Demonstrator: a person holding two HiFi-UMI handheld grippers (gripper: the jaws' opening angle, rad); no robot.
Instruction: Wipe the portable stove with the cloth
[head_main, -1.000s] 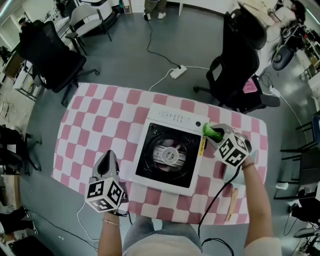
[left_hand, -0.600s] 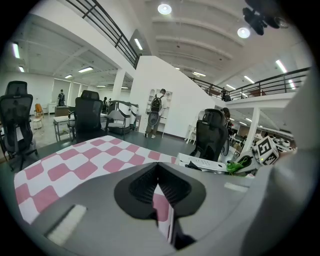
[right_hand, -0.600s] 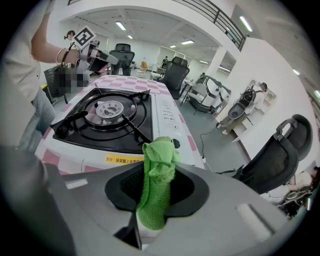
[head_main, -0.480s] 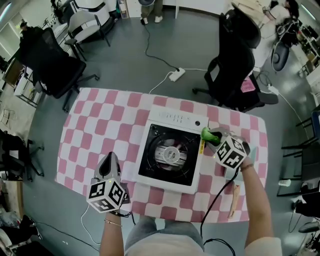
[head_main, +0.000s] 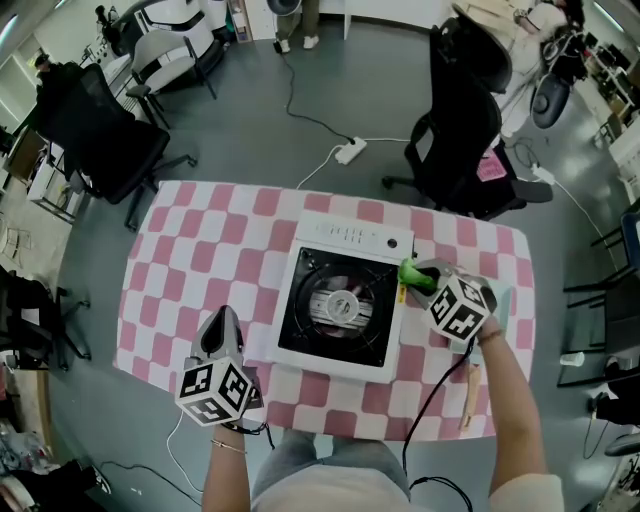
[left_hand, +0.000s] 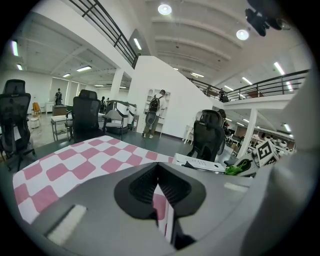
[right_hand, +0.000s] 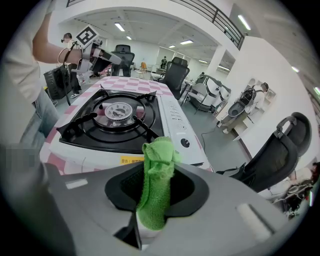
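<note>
A white portable stove (head_main: 345, 300) with a black burner top sits in the middle of the pink-and-white checked table (head_main: 190, 260). My right gripper (head_main: 417, 277) is just off the stove's right side, shut on a green cloth (head_main: 411, 273). In the right gripper view the green cloth (right_hand: 156, 185) stands bunched between the jaws, with the stove (right_hand: 117, 120) just ahead of it. My left gripper (head_main: 216, 330) hovers over the table's near left, beside the stove's left edge, jaws shut with nothing in them. The left gripper (left_hand: 159, 192) shows the same in its own view.
Black office chairs stand beyond the table at the far right (head_main: 465, 120) and far left (head_main: 100, 130). A power strip (head_main: 350, 150) with its cable lies on the floor behind. A wooden-handled item (head_main: 468, 395) rests at the table's near right corner.
The right gripper with the green cloth has edged slightly left toward the stove's right edge. The left gripper has stayed almost still.
</note>
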